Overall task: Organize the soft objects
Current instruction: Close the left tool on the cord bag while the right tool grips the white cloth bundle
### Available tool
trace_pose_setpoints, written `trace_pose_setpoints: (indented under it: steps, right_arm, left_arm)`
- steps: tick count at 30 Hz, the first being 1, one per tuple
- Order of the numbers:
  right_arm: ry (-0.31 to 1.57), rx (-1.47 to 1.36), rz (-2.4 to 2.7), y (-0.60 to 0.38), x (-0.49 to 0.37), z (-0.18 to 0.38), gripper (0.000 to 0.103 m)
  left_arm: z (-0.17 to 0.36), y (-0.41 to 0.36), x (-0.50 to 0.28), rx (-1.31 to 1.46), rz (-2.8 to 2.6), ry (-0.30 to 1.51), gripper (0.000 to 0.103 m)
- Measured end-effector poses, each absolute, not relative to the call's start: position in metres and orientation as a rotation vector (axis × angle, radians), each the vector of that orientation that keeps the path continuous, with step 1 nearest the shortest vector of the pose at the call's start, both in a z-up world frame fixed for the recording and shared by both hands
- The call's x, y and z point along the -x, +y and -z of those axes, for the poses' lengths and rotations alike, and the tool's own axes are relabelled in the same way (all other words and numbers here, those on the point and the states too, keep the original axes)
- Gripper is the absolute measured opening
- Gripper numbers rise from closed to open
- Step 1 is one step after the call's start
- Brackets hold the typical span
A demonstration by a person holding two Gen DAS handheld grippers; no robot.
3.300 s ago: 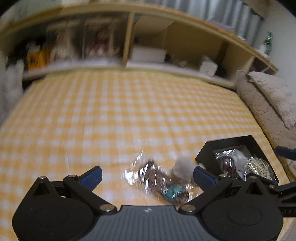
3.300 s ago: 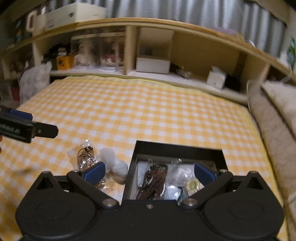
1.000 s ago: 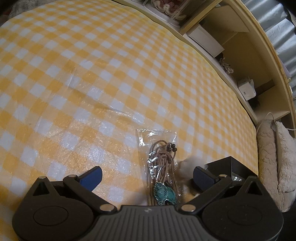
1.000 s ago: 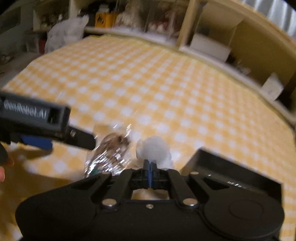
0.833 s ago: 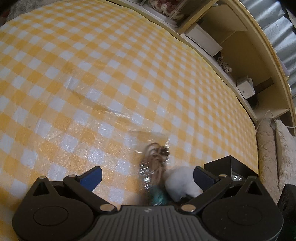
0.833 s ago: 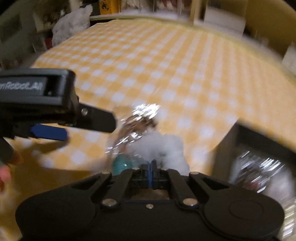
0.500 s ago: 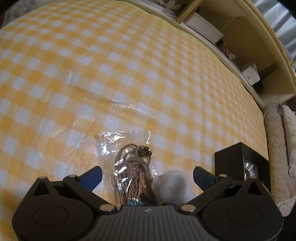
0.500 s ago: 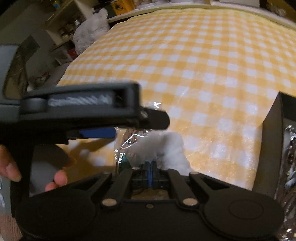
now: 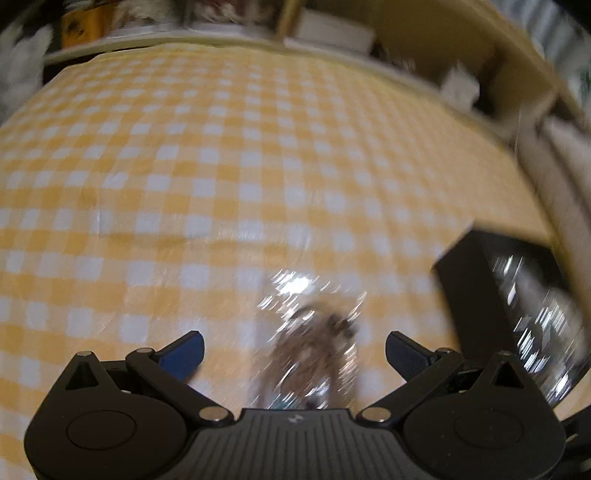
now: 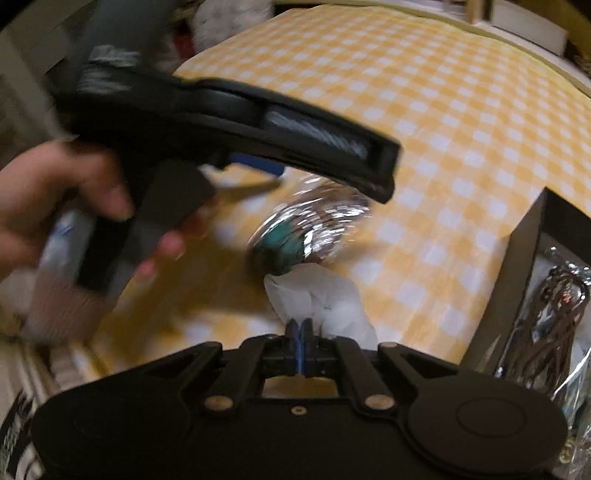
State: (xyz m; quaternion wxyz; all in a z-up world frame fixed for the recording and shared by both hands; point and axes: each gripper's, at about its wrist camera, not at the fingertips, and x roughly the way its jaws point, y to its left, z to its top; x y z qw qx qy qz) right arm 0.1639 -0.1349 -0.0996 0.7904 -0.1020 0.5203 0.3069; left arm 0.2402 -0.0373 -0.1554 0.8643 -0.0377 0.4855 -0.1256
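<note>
A clear plastic bag with a brown cord and a teal charm (image 9: 314, 350) lies on the yellow checked cloth (image 9: 221, 184), between the spread fingers of my open left gripper (image 9: 293, 349). It also shows, blurred, in the right wrist view (image 10: 306, 229). My right gripper (image 10: 301, 328) is shut on a white fluffy cotton piece (image 10: 321, 295), held just above the cloth beside the bag. The black box (image 10: 517, 266) with several bagged items stands to the right; it also shows in the left wrist view (image 9: 469, 295).
The left hand-held gripper body (image 10: 229, 122) and the person's hand (image 10: 55, 192) cross the right wrist view above the bag. A wooden shelf (image 9: 332, 33) with boxes runs along the far edge. A fuzzy beige blanket (image 9: 561, 177) lies at the right.
My right gripper has lifted the white cotton piece away from the bag, toward the box side. My left gripper has swung over the bag, which now sits centred between its fingers.
</note>
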Motion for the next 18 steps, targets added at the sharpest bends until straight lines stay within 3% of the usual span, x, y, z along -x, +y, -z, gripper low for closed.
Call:
trace_pose_setpoints:
  steps: [5, 8, 11, 13, 18]
  right_arm:
    - [1.098, 0.278, -0.694, -0.134, -0.151, 0.098, 0.009]
    - [1.086, 0.3, -0.708, -0.135, -0.148, 0.096, 0.023]
    - [1.052, 0.334, -0.717, -0.136, -0.142, 0.088, 0.032]
    - [1.03, 0.365, -0.712, -0.137, -0.139, 0.085, 0.049]
    - [0.991, 0.447, -0.698, -0.137, -0.145, 0.094, 0.062]
  left_arm:
    - [0.166, -0.052, -0.229, -0.081, 0.28, 1.044, 0.102]
    - [0.17, -0.061, -0.224, -0.14, 0.314, 1.046, 0.1]
    - [0.174, -0.069, -0.221, -0.23, 0.326, 1.019, 0.087]
    - [0.175, -0.073, -0.221, -0.253, 0.341, 1.004, 0.078]
    - [0.17, -0.059, -0.226, -0.219, 0.334, 1.008, 0.056]
